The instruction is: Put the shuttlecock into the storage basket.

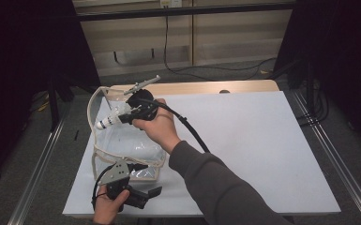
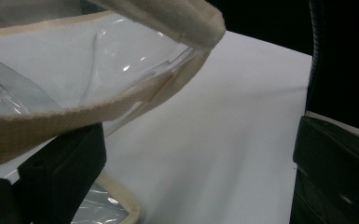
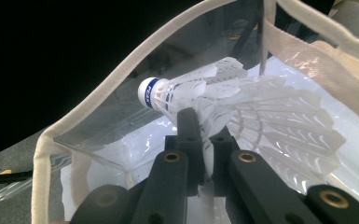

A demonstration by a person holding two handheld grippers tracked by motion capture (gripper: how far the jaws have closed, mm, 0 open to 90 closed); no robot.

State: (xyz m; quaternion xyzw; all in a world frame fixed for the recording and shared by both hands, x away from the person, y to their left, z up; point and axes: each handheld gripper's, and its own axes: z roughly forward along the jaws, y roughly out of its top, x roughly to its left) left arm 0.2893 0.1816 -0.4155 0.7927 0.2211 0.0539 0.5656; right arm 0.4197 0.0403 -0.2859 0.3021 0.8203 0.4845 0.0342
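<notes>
White table (image 1: 262, 140) standing mid-room, wooden edge (image 1: 244, 86) showing along far side. Grey carpet floor (image 1: 37, 154) spreading around it. Black curtains (image 1: 23, 51) hanging at left and right, darkening both sides. Pale panelled wall (image 1: 229, 37) running across far end, black cable (image 1: 166, 47) trailing down it onto floor. Metal rails (image 1: 42, 159) lying on floor along both table sides.

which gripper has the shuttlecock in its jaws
The right gripper, above the clear bag: its jaws pinch the white shuttlecock by its feathers. The left gripper, at the bag's near corner, has open jaws.
</notes>
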